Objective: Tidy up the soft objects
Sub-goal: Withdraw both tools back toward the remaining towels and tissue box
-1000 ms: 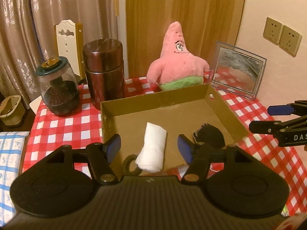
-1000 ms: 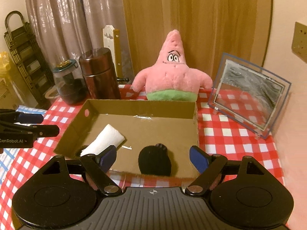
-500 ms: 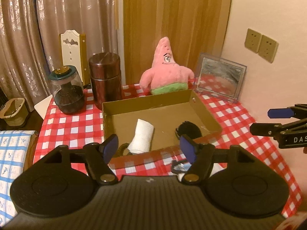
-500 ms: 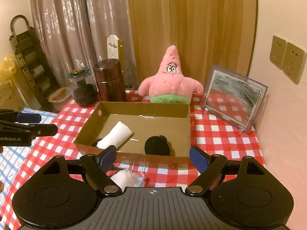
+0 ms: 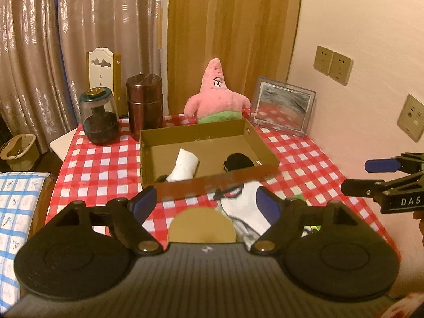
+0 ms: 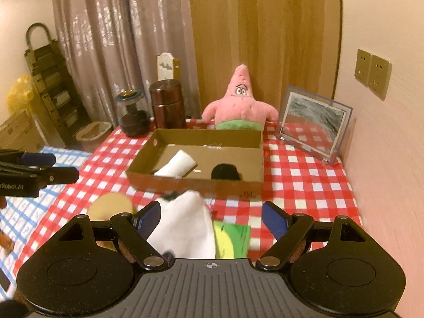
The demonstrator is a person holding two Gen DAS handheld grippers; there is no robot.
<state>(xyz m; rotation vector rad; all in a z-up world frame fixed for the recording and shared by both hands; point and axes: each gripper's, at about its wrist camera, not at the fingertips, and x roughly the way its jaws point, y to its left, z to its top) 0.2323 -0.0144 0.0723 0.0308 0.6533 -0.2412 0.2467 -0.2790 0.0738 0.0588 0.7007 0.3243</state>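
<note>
A shallow cardboard box (image 5: pixel 212 182) (image 6: pixel 196 185) sits mid-table on the red checked cloth. In it lie a rolled white towel (image 5: pixel 184 164) (image 6: pixel 176 165), a black soft object (image 5: pixel 237 161) (image 6: pixel 225 171) and a dark ring at the near left corner. A white sock-like cloth (image 5: pixel 246 209) (image 6: pixel 185 228) lies on the table in front of the box. My left gripper (image 5: pixel 206 202) hovers short of the box, its jaws opening, nothing pressed between them. My right gripper (image 6: pixel 212 217) stands open above the white cloth.
A pink star plush (image 5: pixel 216 98) (image 6: pixel 239 103) sits behind the box, with a brown canister (image 5: pixel 144 108), a glass jar (image 5: pixel 99 116) and a framed picture (image 5: pixel 283 106) along the back. A tan disc (image 5: pixel 201 225) (image 6: pixel 111 205) and a green-yellow item (image 6: pixel 232 241) lie near the front.
Both grippers have pulled back and up from the box, so the whole table shows. The left jaws stand wider. The white cloth and tan disc have come into view.
</note>
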